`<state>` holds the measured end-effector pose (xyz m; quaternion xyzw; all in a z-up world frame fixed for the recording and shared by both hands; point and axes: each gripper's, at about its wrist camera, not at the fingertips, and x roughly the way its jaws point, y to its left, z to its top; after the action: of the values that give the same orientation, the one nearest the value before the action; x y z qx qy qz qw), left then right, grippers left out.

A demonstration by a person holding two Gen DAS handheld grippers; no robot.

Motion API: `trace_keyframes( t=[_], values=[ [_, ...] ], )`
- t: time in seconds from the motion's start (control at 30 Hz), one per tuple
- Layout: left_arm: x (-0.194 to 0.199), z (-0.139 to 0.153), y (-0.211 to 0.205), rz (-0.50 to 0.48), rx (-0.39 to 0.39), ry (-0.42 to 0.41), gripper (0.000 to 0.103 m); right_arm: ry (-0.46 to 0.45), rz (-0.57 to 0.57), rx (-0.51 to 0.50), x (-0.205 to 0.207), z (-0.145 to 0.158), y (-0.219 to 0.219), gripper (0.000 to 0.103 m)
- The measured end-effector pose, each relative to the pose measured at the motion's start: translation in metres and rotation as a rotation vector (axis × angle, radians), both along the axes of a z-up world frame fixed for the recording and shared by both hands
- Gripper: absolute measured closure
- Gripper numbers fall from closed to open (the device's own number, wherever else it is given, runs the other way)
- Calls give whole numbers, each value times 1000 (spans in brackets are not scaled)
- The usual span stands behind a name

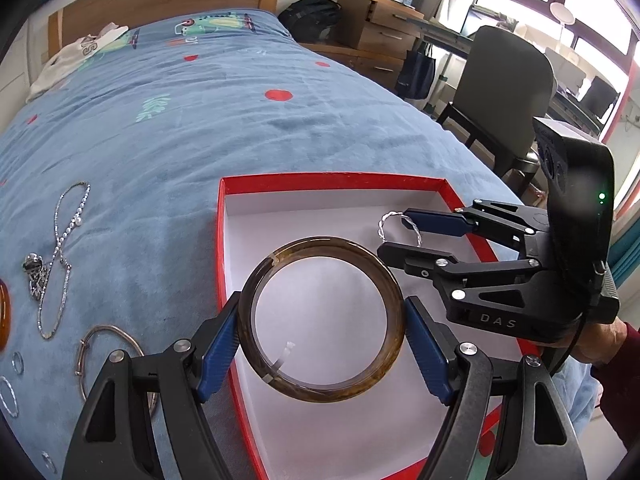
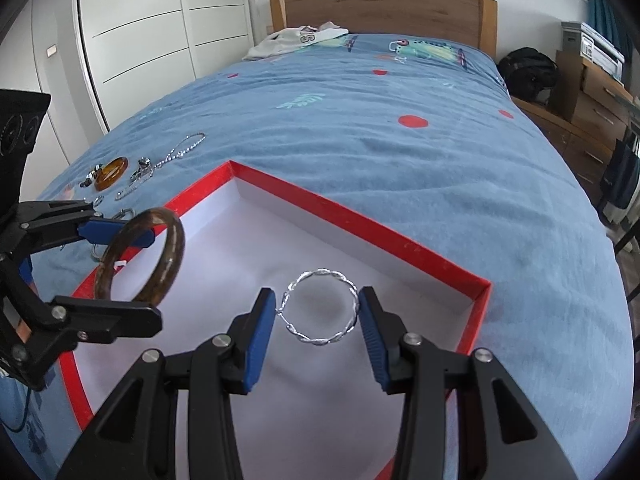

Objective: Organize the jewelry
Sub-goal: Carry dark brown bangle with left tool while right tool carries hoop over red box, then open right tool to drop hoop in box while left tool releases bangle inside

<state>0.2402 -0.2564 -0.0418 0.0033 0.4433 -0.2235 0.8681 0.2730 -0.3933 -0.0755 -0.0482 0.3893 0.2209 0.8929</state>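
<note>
My left gripper (image 1: pixel 322 330) is shut on a brown translucent bangle (image 1: pixel 260 276) and holds it over the red box with a white inside (image 1: pixel 320 181). My right gripper (image 2: pixel 318 314) is shut on a twisted silver bangle (image 2: pixel 320 273), also above the box's white floor (image 2: pixel 256 240). In the left wrist view the right gripper (image 1: pixel 394 230) is at the right with the silver bangle (image 1: pixel 384 226). In the right wrist view the left gripper (image 2: pixel 132 268) is at the left with the brown bangle (image 2: pixel 174 256).
Loose jewelry lies on the blue bedspread left of the box: a pearl and chain necklace (image 1: pixel 60 240), a thin metal bangle (image 1: pixel 108 330), small rings (image 1: pixel 18 362) and an amber piece (image 2: pixel 112 172). A chair (image 1: pixel 504 80) and drawers (image 1: pixel 384 28) stand right of the bed.
</note>
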Motion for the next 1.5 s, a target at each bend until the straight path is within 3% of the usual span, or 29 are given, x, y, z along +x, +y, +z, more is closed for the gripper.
trace_keyframes(
  t=[0.43,0.8,1.07,1.23,1.5],
  values=[
    [-4,-1,9,35,11,3,27,-4,98,-61,10,-3,19,60],
    [-8,-9,-6,-12,153,-38,27,44,124,-161,12,-3,28,59],
    [-7,-13,-6,-19,172,-38,27,53,75,-44,4,22,10,61],
    [-8,-14,-11,-60,97,30,26,26,11,7,-7,42,-8,61],
    [-15,-29,-33,-99,173,36,26,3,-60,46,-28,62,-28,61]
  ],
)
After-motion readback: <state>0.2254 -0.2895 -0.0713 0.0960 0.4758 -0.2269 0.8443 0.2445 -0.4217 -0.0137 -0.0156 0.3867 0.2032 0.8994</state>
